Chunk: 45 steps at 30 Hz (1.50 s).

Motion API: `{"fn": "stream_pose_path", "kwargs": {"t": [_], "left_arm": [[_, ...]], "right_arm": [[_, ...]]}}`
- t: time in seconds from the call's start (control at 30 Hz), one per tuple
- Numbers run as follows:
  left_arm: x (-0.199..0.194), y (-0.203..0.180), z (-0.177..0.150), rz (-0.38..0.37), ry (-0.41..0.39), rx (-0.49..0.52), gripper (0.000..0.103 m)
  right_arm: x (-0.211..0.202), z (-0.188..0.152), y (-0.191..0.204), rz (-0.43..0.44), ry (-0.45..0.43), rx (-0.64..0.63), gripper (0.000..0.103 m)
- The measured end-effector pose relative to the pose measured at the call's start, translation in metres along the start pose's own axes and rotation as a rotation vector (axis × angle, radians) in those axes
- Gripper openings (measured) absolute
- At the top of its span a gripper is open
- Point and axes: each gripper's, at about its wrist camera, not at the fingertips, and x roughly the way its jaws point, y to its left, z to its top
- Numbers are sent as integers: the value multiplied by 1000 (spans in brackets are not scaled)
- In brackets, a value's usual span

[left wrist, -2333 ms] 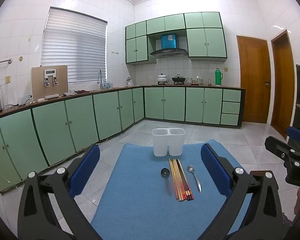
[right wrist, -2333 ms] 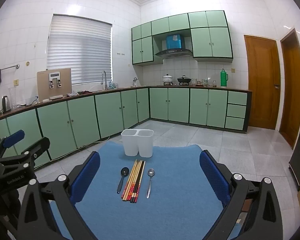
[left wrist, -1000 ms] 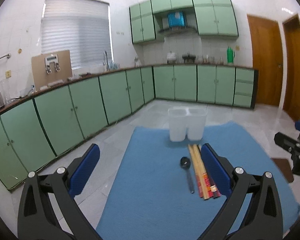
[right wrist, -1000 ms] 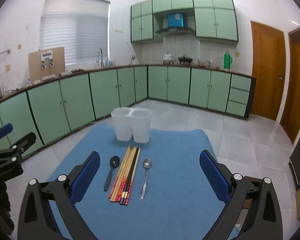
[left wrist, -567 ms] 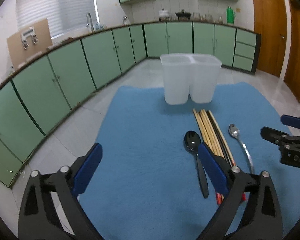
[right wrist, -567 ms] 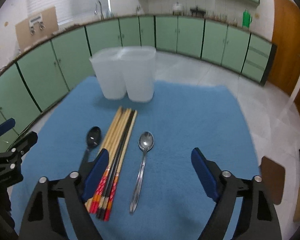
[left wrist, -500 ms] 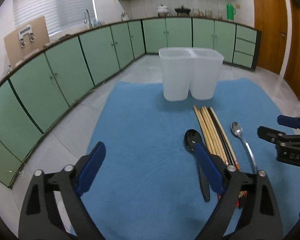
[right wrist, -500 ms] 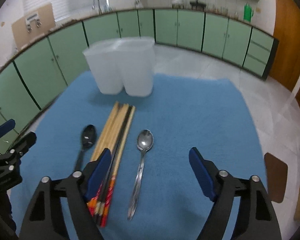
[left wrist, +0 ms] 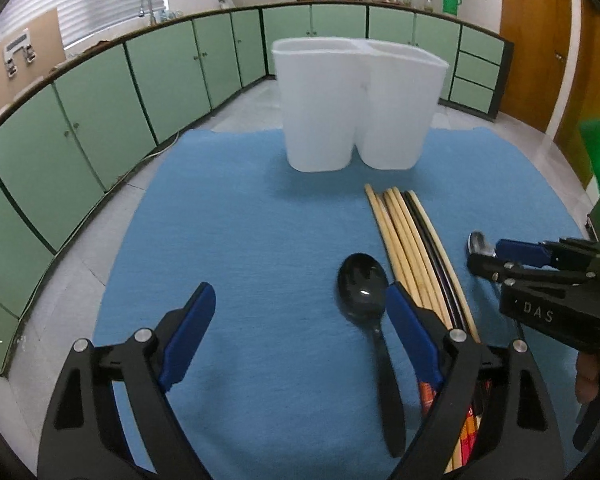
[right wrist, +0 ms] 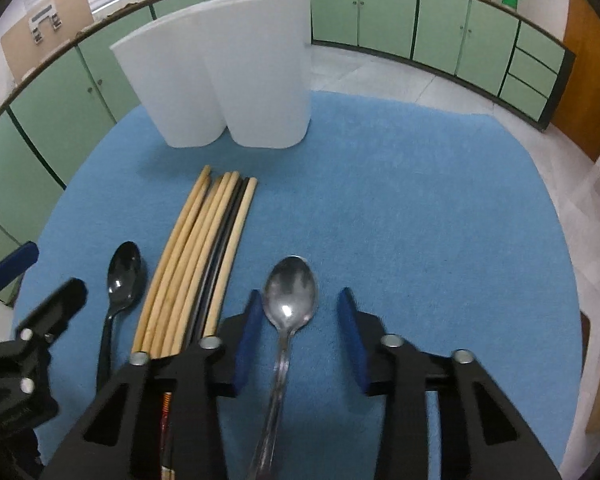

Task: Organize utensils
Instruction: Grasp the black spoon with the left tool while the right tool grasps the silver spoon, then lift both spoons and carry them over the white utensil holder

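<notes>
A white two-compartment holder (left wrist: 356, 100) (right wrist: 224, 76) stands at the far side of a blue mat (left wrist: 240, 240) (right wrist: 400, 208). In front of it lie a black spoon (left wrist: 366, 300) (right wrist: 120, 280), a bundle of chopsticks (left wrist: 412, 240) (right wrist: 204, 256) and a silver spoon (right wrist: 286, 320). My right gripper (right wrist: 298, 336) is open, low over the mat, its jaws on either side of the silver spoon's neck. My left gripper (left wrist: 300, 332) is open and empty, with the black spoon just inside its right finger.
The mat covers a table in a kitchen with green cabinets (left wrist: 80, 140) along the walls and wooden doors (left wrist: 536, 40) at the right. The right gripper's body (left wrist: 552, 280) shows at the right of the left wrist view.
Both grippers have come down and forward toward the utensils. The right gripper's jaws have narrowed and now straddle the silver spoon. The left gripper has narrowed too, next to the black spoon.
</notes>
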Motion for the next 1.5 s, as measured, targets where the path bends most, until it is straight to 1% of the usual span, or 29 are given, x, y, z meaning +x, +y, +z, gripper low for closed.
{"fn": "stream_pose_path", "kwargs": {"t": [0.1,0.23,0.4,0.43,0.5,0.6,0.67,0.77,0.83,0.87,0.9,0.93,1.03,1.07,1.1,1.17,1.2,1.23,1.3,1.37,1.5], "left_arm": [[11,-6,4,-7,18,-5,85],[23,-12,13,-2,31,-4,85],[37,-19,20,4,53,-10,85],[39,-20,21,3,57,-12,85],[44,-21,21,13,72,-15,85],[50,-18,18,-9,96,-41,84],[51,-16,18,-30,93,-59,82],[50,-17,21,-51,93,-57,70],[47,-20,23,-71,87,-56,49],[46,-21,24,-81,85,-54,45],[46,-23,24,-93,85,-52,36],[45,-24,25,-103,85,-53,33],[40,-25,25,-147,74,-55,33],[37,-24,23,-153,62,-55,33],[31,-23,23,-160,30,-58,32],[16,-19,23,-176,-30,-64,32],[4,-17,23,-189,-88,-65,32],[-5,-15,24,-191,-130,-63,32],[-26,-15,25,-190,-216,-51,32],[-43,-10,29,-195,-282,-50,32],[-67,-1,32,-195,-381,-57,32]], "right_arm": [[-3,-1,-8,32,-4,20,28],[-2,-2,-14,50,-9,37,28],[-2,-2,-15,42,-18,15,28],[5,6,-16,39,-18,12,28],[5,5,-14,36,-22,9,28],[4,1,-11,44,-24,13,28],[3,-1,-10,44,-22,6,28],[3,3,-7,36,-7,-15,29],[5,7,-6,32,7,-19,29],[6,9,-6,31,16,-16,29],[6,11,-5,30,24,-12,29],[7,12,-5,29,28,-10,28],[5,13,-5,36,26,3,28],[3,12,-7,42,18,14,28],[1,10,-10,47,2,22,28],[-13,7,-13,62,-71,35,28],[-19,6,-13,68,-100,35,28],[-30,4,-13,74,-153,26,28],[-46,2,-12,84,-222,6,28],[-63,3,-12,112,-286,-5,28],[-87,10,-16,164,-381,4,28]]}}
